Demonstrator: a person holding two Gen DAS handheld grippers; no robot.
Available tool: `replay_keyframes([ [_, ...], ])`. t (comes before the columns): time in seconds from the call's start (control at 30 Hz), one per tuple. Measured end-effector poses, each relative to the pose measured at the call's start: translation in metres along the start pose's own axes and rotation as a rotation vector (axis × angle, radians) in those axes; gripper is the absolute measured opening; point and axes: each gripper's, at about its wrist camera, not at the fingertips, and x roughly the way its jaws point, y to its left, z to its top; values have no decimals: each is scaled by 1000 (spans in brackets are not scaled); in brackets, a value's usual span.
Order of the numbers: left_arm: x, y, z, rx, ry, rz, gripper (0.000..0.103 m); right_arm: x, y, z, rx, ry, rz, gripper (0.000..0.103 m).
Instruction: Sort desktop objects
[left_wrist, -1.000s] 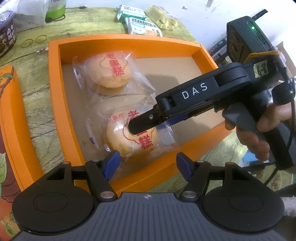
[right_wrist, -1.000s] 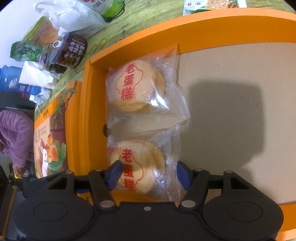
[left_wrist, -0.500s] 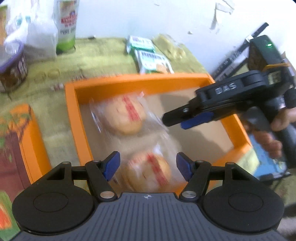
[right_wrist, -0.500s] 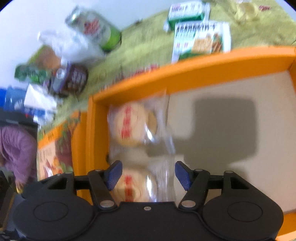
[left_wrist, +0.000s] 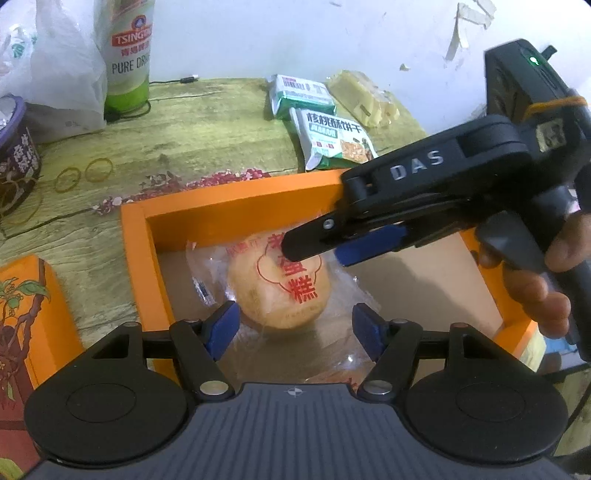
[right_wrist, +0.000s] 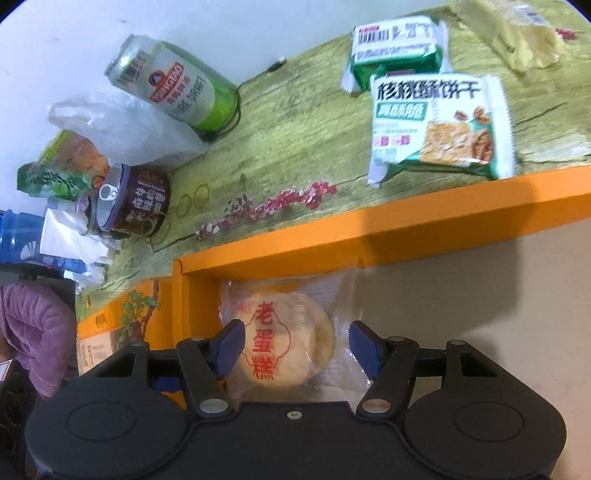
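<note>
Second wrapped cake (left_wrist: 332, 374) mostly hidden behind left gripper (left_wrist: 295, 328) body; only top edge showing. Far cake (left_wrist: 279, 280) partly covered by right gripper (left_wrist: 317, 245) tip; red print partly unreadable. Same cake's lower edge hidden in right wrist view. Beer can (left_wrist: 127, 55) top cut off by upper edge. Purple cup (left_wrist: 14, 162) cut by left edge. Printed orange box (left_wrist: 26, 325) cut off at left, bottom hidden. Yellow packet (right_wrist: 509, 33) blurred, cut at top. Biscuit packs (right_wrist: 439, 125) smeared.
</note>
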Motion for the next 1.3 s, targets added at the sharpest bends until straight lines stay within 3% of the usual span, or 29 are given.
replay_keyframes([
  [0.87, -4, 1, -2, -23, 11, 12, 69, 5, 1, 1, 0, 16, 5, 60],
  [1.1, -17, -1, -5, -34, 2, -9, 69, -18, -2, -2, 8, -22, -8, 65],
  [1.3, -27, -6, -1, -46, -14, -75, 69, -58, -14, -10, 59, -102, -19, 65],
])
